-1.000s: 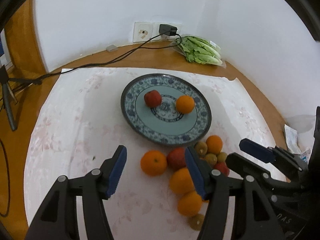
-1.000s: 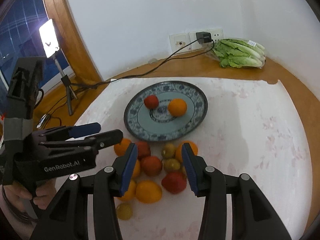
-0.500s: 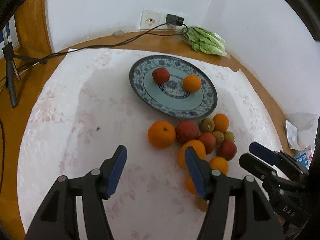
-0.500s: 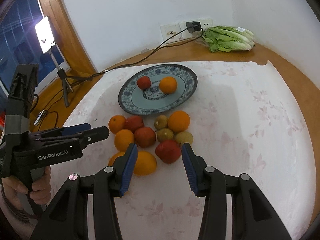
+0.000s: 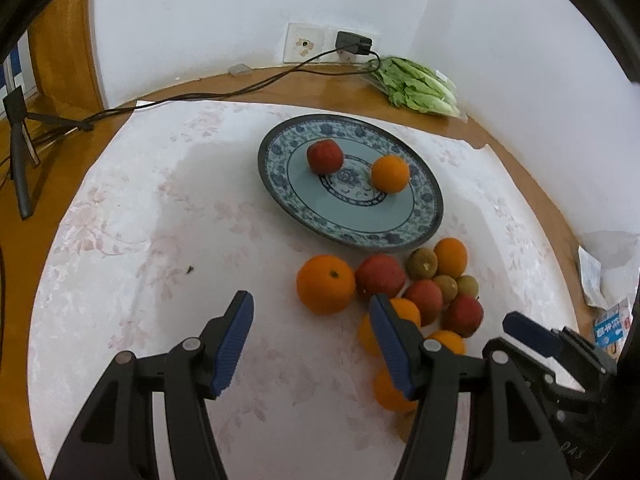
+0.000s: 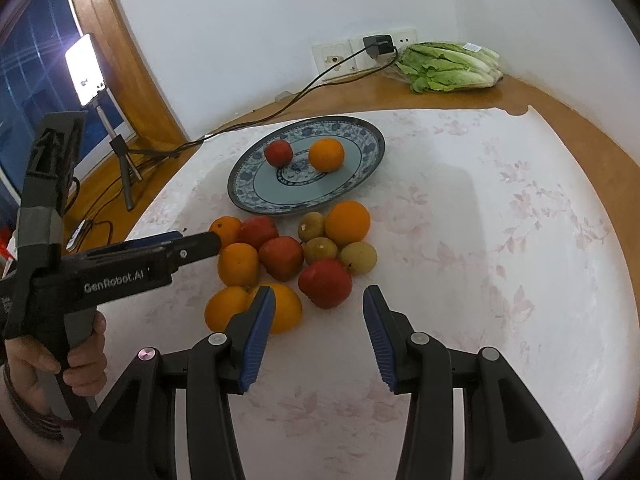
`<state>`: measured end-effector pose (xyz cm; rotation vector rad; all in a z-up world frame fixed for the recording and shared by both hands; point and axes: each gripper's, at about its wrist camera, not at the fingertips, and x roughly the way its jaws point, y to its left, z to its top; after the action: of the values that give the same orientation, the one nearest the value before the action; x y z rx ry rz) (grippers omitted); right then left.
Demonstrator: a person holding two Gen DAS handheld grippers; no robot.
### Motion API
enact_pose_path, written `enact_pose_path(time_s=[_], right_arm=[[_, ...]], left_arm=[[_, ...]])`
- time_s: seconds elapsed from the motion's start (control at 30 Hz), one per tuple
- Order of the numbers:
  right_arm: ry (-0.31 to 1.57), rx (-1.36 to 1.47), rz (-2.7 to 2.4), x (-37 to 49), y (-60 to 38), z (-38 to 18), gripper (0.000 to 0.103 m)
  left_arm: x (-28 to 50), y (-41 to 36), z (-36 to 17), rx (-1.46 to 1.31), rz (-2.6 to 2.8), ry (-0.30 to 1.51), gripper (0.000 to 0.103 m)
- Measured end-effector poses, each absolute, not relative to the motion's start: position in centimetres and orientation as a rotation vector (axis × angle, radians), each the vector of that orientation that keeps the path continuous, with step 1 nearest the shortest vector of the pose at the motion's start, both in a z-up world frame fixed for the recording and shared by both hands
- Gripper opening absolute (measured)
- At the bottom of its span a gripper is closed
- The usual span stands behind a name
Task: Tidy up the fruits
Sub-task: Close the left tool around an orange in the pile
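Fruits (image 6: 294, 258) lie heaped on the pale flowered cloth (image 6: 500, 240), just ahead of both tongs. The right gripper (image 6: 318, 334) hangs above the cloth with its jaws apart and nothing between the blue pads (image 6: 258, 338). A red apple (image 6: 325, 283) sits just beyond its tips and between them. An orange (image 6: 282, 306) lies partly behind its left pad, with another orange (image 6: 224, 308) beside that one. Farther ahead are three small brownish-green fruits, two more red ones and three more oranges, all packed close and touching.

The left gripper (image 5: 310, 338) is likewise released, gripping nothing; bare cloth shows between its pads. A large orange (image 5: 326, 284) rests ahead of it, nearer its right finger, and the rest of the heap trails off to the right of and behind that finger. In the right wrist view the left gripper points into the heap from the left, its tip close to the oranges at that edge; whether it touches them is unclear. A hand (image 6: 52, 356) grips its handle.

Beyond the heap stands a blue-patterned plate (image 5: 424, 222), with a red fruit (image 5: 325, 156) and an orange (image 5: 390, 173) on it, apart from each other. Far past the tongs, by the wall, lie bagged lettuce (image 6: 450, 66) and a plugged-in charger (image 6: 378, 46).
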<state>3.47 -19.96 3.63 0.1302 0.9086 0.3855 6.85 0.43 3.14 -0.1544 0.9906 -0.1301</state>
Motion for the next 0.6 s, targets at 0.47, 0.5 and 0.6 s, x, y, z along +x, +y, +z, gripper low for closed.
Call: enact_pose_path(time_s=[0.47,0.5,0.6], right_arm=[[0.919,0.133,0.391,3.6,-19.8,3.1,0.047],[0.919,0.132,0.393,3.6,-19.8,3.1,0.047],[0.917,0.133,0.396,3.6,-19.6,3.0,0.047]], left_arm=[[8.2,0.4,1.6,-0.168,-0.118,0.998,0.061],[8.2,0.4,1.6,-0.168,-0.122,0.995,0.059],[8.2,0.2,1.6,-0.176,-0.144,0.987,0.050]])
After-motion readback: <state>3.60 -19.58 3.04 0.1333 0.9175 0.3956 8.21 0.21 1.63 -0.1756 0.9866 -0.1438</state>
